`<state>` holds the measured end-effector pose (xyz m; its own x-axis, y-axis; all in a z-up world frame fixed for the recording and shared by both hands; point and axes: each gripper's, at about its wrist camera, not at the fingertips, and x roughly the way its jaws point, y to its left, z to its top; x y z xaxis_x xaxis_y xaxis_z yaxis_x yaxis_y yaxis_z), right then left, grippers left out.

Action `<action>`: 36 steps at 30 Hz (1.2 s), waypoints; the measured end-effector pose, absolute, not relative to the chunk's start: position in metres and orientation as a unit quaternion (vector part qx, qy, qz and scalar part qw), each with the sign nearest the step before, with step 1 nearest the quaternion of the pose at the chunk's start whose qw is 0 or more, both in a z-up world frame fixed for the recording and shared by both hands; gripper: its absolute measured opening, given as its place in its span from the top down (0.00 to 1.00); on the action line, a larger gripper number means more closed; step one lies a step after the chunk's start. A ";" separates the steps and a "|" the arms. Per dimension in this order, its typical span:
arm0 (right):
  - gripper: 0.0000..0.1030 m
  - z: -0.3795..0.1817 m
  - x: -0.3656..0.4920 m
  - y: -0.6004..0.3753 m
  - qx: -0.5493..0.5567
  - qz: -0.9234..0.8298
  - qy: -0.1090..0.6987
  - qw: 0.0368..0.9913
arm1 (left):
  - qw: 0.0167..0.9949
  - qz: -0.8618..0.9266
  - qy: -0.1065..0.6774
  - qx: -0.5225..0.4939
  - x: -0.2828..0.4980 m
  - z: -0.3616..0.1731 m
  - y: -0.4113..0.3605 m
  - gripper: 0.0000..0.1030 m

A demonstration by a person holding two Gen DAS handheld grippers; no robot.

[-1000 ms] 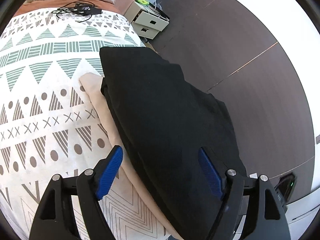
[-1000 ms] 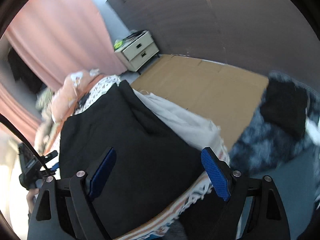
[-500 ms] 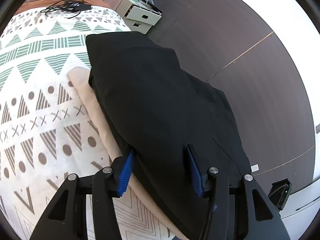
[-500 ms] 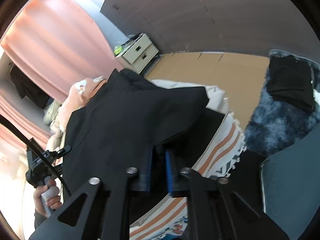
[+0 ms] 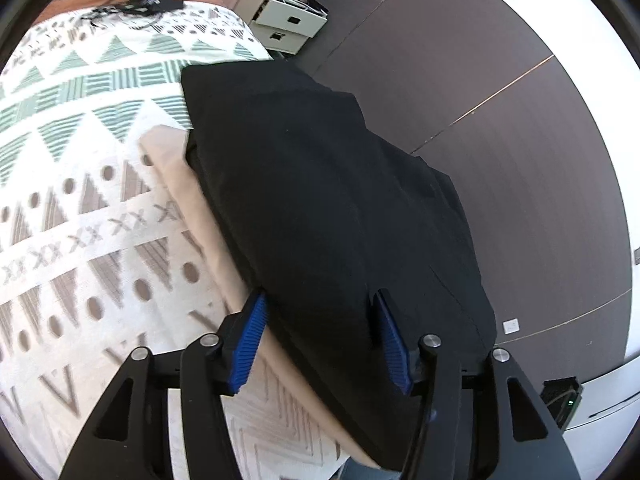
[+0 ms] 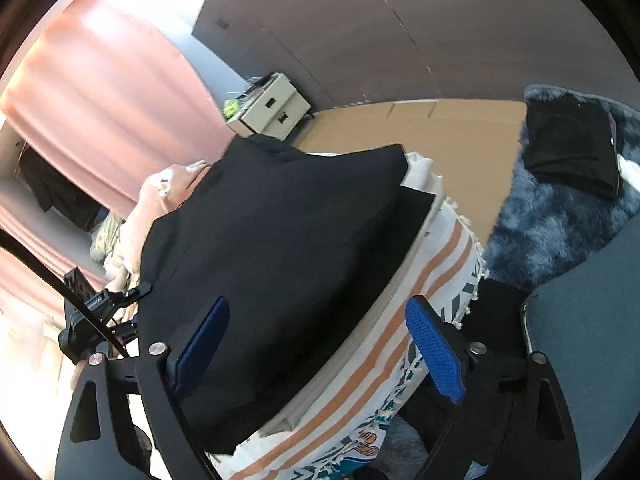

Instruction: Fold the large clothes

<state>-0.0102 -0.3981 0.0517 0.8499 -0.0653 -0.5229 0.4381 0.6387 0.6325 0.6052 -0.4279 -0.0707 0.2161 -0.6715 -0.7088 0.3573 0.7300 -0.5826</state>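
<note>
The black garment [image 5: 328, 200] lies folded on the bed [image 5: 80, 208], along its edge, on top of a beige cloth [image 5: 192, 200] that shows as a strip on one side. In the right wrist view its free flap has been laid over, with a lower layer sticking out past it near the far corner.

The right gripper [image 6: 316, 344] has just been opening, and its jaws are now spread wide over the near edge of the garment, with nothing pinched. One blue pad sits over the black cloth, the other out over the striped blanket [image 6: 432, 276].

The left gripper [image 5: 324, 344] has its jaws partly spread and has also just been opening a little. The garment's near edge lies between its pads. I cannot tell from here whether they still press the cloth, though it looks more like a loose straddle than a grip.

To do this step well, I would say both hands should let the fold settle flat before lifting away, then draw back without dragging the top layer. The edges do not line up at the far corner, so squaring that corner next seems worthwhile. The garment sits close to the bed's edge, so a careless pull could tip it off.
</note>
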 end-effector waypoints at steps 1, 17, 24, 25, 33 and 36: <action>0.13 0.054 -0.011 -0.395 0.396 -0.145 0.234 0.876 | 0.768 -0.336 0.524 -0.148 0.601 -0.066 -0.424 0.34; 0.13 0.084 -0.053 -0.317 0.355 -0.152 0.214 0.897 | 0.827 -0.320 0.446 -0.123 0.513 0.031 -0.302 0.04; 0.13 0.092 -0.073 -0.277 0.332 -0.155 0.210 0.906 | 0.853 -0.315 0.403 -0.101 0.460 0.066 -0.249 0.04; 0.13 0.093 -0.074 -0.272 0.329 -0.154 0.211 0.907 | 0.858 -0.312 0.395 -0.098 0.452 0.071 -0.240 0.04; 0.13 0.109 -0.091 -0.231 0.288 -0.152 0.205 0.923 | 0.896 -0.283 0.336 -0.060 0.389 0.098 -0.173 0.04; 0.13 0.112 -0.098 -0.219 0.272 -0.151 0.203 0.928 | 0.908 -0.267 0.319 -0.053 0.366 0.100 -0.153 0.04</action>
<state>-0.0978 -0.2189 0.1125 0.8719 -0.1694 -0.4594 0.3905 0.8067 0.4436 0.3664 -0.1527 0.1004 0.6531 -0.5185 -0.5518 0.4514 0.8517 -0.2661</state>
